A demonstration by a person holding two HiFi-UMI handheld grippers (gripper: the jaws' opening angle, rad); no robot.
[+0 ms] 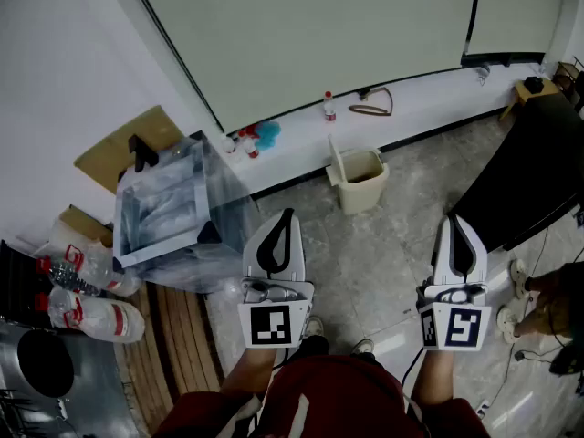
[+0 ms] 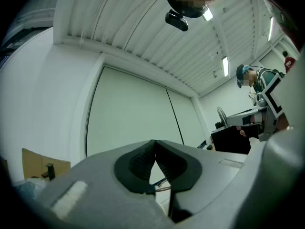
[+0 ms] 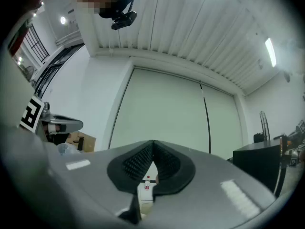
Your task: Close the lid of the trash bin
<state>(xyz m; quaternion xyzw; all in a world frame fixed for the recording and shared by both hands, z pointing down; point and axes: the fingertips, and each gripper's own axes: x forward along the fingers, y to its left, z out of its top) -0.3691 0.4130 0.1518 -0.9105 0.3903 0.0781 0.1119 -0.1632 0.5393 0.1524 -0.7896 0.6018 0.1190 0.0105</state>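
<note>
Stone floor, pale wall: approach step, trash bin (image 1: pixel 362 188) still open.
Lid (image 1: pixel 335 159) upright at bin's left edge; left tongs (image 1: pixel 287 215) and right tongs (image 1: pixel 453 219) well short of bin, clenched, empty. Next, likely: reach in, tip lid down.

Trash bin (image 1: pixel 359 179): showing beige throughout.
Left gripper (image 1: pixel 288 213), right gripper (image 1: pixel 452 219): showing white shells, black pads, black-and-white square markers.
Bottle (image 1: pixel 328 106): wearing a red cap.
Cardboard (image 1: pixel 128 149): showing tan.
Floor (image 1: pixel 365 263): showing mottled grey stone.
Desk (image 1: pixel 529 167): showing black.
Person's top (image 1: pixel 319 400): showing dark red.

Trash bin (image 1: pixel 363 192) on grey floor (image 1: pixel 370 263)
</note>
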